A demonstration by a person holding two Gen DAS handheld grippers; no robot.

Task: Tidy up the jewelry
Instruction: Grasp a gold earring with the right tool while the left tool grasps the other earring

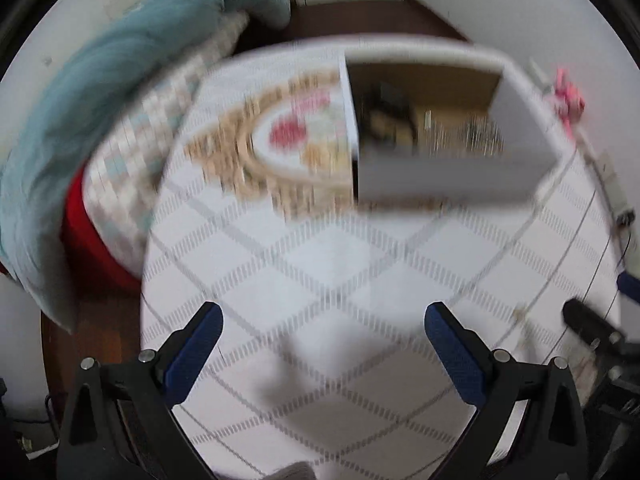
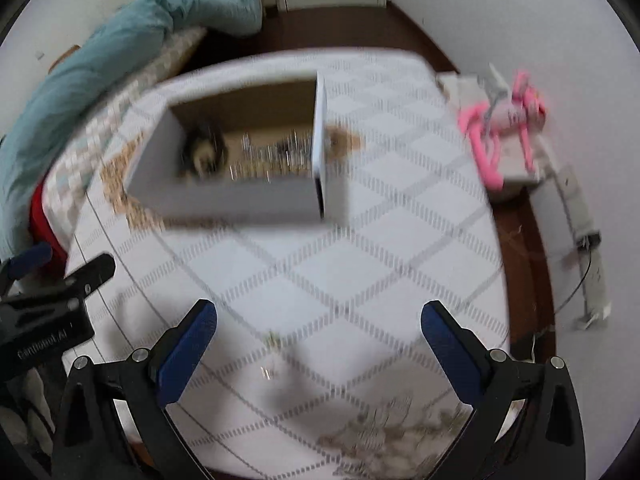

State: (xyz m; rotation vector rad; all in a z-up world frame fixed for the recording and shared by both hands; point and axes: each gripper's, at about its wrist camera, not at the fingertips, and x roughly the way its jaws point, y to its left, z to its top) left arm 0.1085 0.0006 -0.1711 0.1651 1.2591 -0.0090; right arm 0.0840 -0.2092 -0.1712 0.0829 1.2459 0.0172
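Note:
A white open box [image 1: 444, 176] with a brown inside stands on the round table [image 1: 320, 264]; blurred jewelry lies inside it [image 1: 460, 136]. It also shows in the right wrist view [image 2: 236, 196], with a dark item [image 2: 204, 152] and shiny pieces [image 2: 276, 156] inside. A loose pile of jewelry [image 2: 392, 436] lies on the cloth near the front edge, and small pieces [image 2: 272, 340] lie nearer the middle. My left gripper [image 1: 324, 344] is open and empty above the cloth. My right gripper [image 2: 320, 340] is open and empty, short of the box.
A patterned mat [image 1: 256, 148] lies under the box. A teal blanket [image 1: 120, 80] and a red cushion [image 1: 88, 236] sit at the left. A pink toy [image 2: 508, 120] lies at the right, past the table's edge. Both views are motion-blurred.

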